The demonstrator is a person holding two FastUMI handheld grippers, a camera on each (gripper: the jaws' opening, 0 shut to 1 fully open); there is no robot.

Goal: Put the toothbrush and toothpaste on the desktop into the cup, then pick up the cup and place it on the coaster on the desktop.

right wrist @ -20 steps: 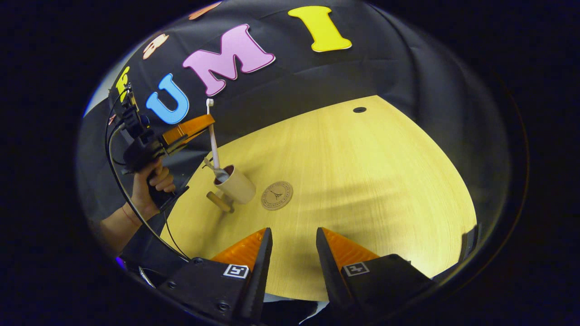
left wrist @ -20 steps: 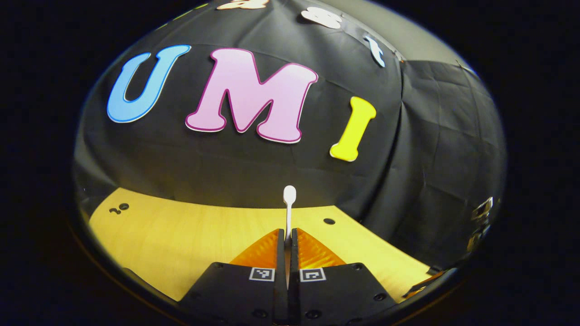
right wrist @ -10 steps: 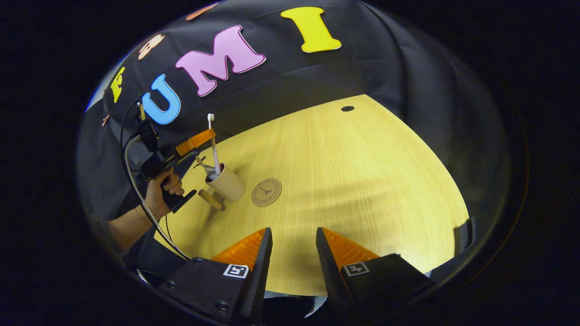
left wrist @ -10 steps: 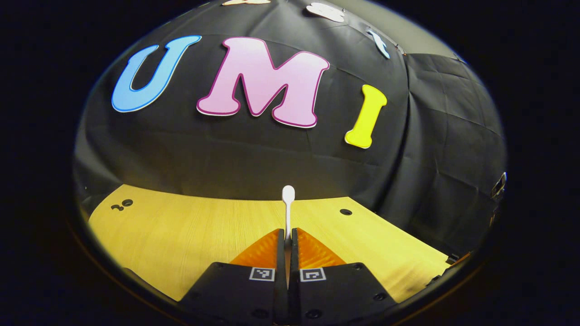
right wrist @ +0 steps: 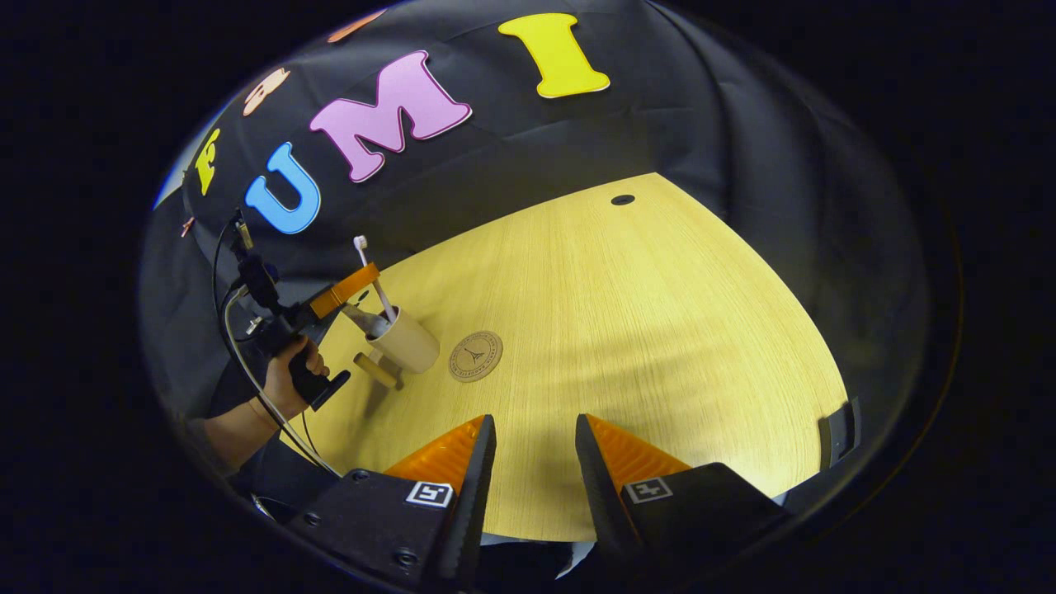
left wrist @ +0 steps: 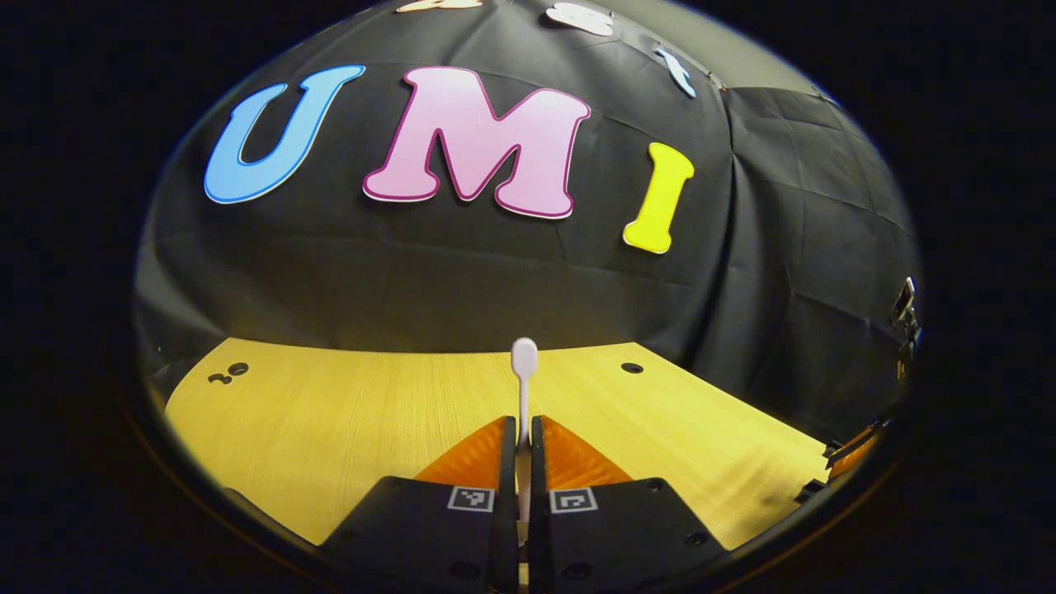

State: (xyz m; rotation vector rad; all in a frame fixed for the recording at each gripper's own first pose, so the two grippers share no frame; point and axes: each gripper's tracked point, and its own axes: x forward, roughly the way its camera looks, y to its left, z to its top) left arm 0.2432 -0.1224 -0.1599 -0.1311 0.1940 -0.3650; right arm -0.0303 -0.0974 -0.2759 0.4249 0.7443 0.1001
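Right gripper view, read from its left side: a hand (right wrist: 290,381) holds the left claw (right wrist: 363,279) above the cup (right wrist: 404,340), clenched on the toothbrush (right wrist: 373,285), whose lower end sits inside the cup while its head pokes above the fingers. A second item leans in the cup beside it; what it is I cannot tell. The cup stands on the worktop (right wrist: 643,330), with a small wooden cylinder (right wrist: 375,370) just beside its base. Next comes the round coaster (right wrist: 476,355), near the cup but apart from it. The right claw (right wrist: 535,450) hangs released over bare worktop. Left gripper view shows the toothbrush (left wrist: 524,371) upright between the pressed fingers.
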